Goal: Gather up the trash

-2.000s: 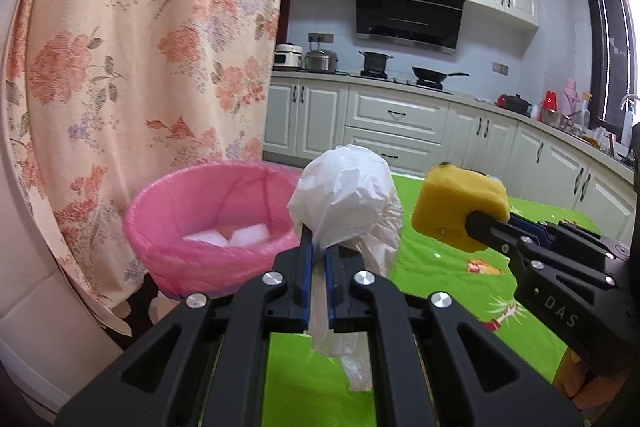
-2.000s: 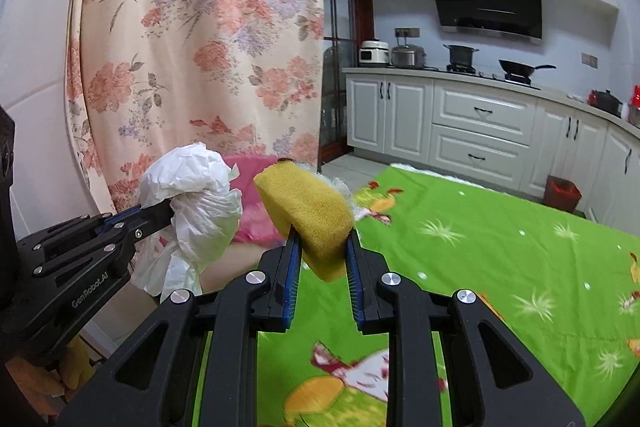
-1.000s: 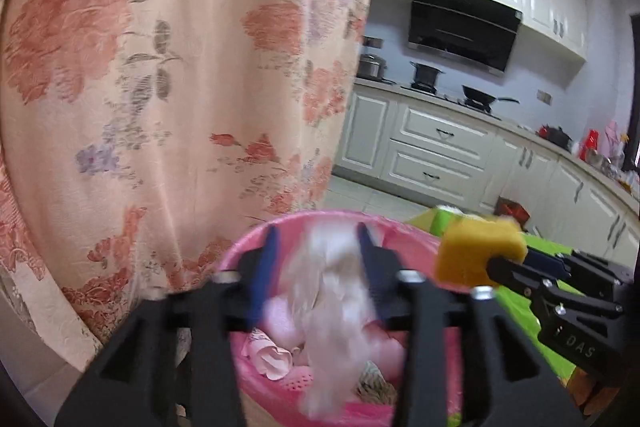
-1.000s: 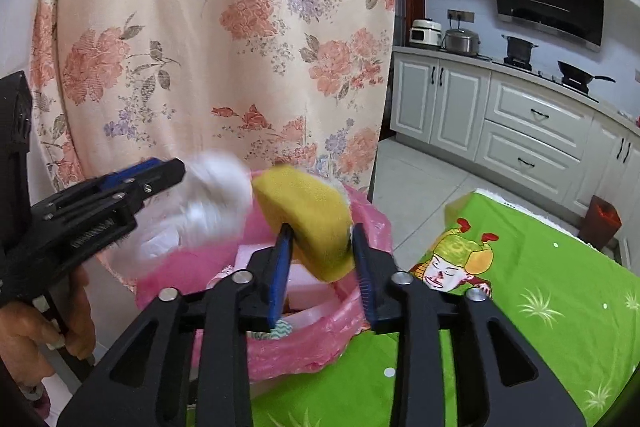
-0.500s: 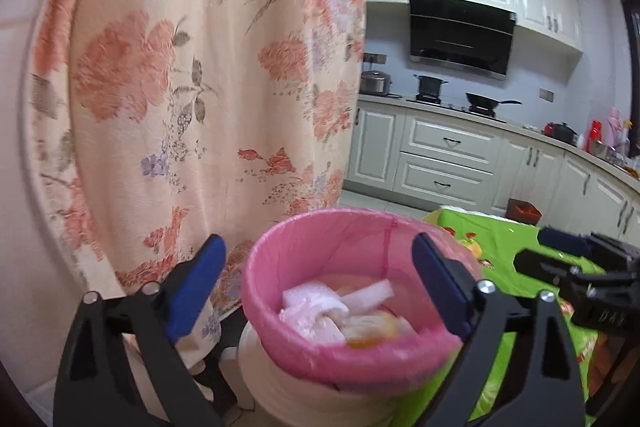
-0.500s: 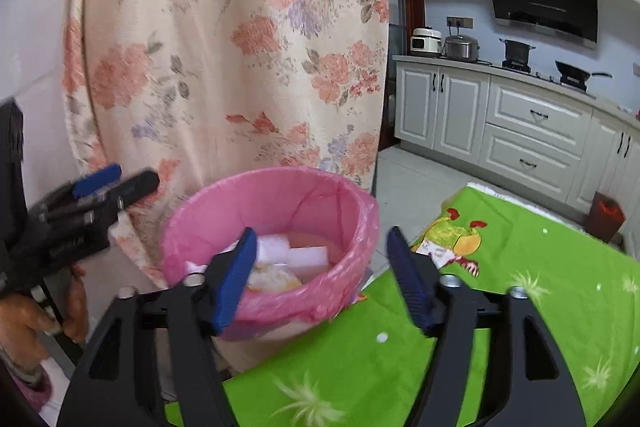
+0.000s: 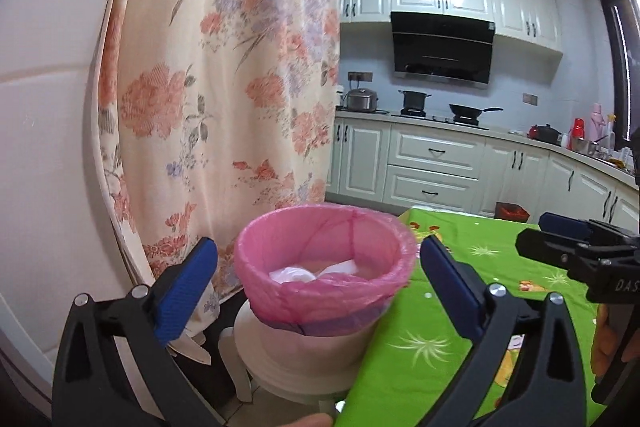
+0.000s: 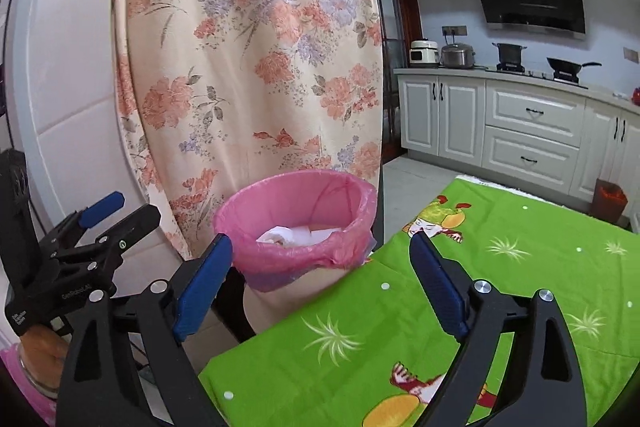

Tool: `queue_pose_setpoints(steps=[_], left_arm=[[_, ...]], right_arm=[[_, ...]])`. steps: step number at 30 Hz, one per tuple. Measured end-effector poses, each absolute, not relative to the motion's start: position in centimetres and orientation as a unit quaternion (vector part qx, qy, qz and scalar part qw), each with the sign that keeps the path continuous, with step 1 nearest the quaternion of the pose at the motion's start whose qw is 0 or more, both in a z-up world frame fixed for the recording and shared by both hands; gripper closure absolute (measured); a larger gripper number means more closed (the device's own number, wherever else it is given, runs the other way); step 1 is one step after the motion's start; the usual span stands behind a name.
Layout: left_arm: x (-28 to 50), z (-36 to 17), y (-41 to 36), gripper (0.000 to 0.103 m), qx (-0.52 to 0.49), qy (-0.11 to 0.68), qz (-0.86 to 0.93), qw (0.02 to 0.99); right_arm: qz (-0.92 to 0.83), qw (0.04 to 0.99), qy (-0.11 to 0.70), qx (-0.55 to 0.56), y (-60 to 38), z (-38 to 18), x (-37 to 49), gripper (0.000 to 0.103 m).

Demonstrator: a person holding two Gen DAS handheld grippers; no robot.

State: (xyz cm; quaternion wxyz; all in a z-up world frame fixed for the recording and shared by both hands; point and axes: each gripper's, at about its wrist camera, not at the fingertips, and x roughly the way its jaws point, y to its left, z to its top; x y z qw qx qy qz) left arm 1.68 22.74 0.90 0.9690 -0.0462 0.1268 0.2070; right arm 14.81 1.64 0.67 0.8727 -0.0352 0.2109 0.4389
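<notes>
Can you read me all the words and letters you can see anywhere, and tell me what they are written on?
"DAS": white letters on the black body of the right gripper, cut off at the picture's edge.
"GenRobot.AI": small white letters on the black body of the left gripper.
A tiny white label lower on that same body is too small to read.
The green tablecloth has cartoon pictures but no readable words.

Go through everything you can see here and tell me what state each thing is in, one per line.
Left gripper: jaws wide open, holding nothing.
Right gripper: jaws wide open, holding nothing.
Pink-lined trash bin: upright, uncovered, with white crumpled trash inside.
Green cartoon-print tablecloth: spread flat beside the bin.
Floral curtain: hanging behind the bin.
White kitchen cabinets: doors and drawers shut.
</notes>
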Motion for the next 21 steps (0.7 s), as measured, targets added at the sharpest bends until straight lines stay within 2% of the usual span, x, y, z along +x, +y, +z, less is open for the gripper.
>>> queue_pose_setpoints(steps=[12, 21], left_arm=[[-1.2, 1.2, 18.9, 0.005, -0.025, 0.127, 0.192, 0.973], [-1.2, 1.2, 19.4, 0.005, -0.034, 0.129, 0.197, 0.971]], right_arm=[[0.429, 0.88, 0.201, -0.042, -1.4, 0.9, 12.7, 0.018], [0.433, 0.878, 0.195, -0.05, -1.5, 0.4, 11.7, 0.018]])
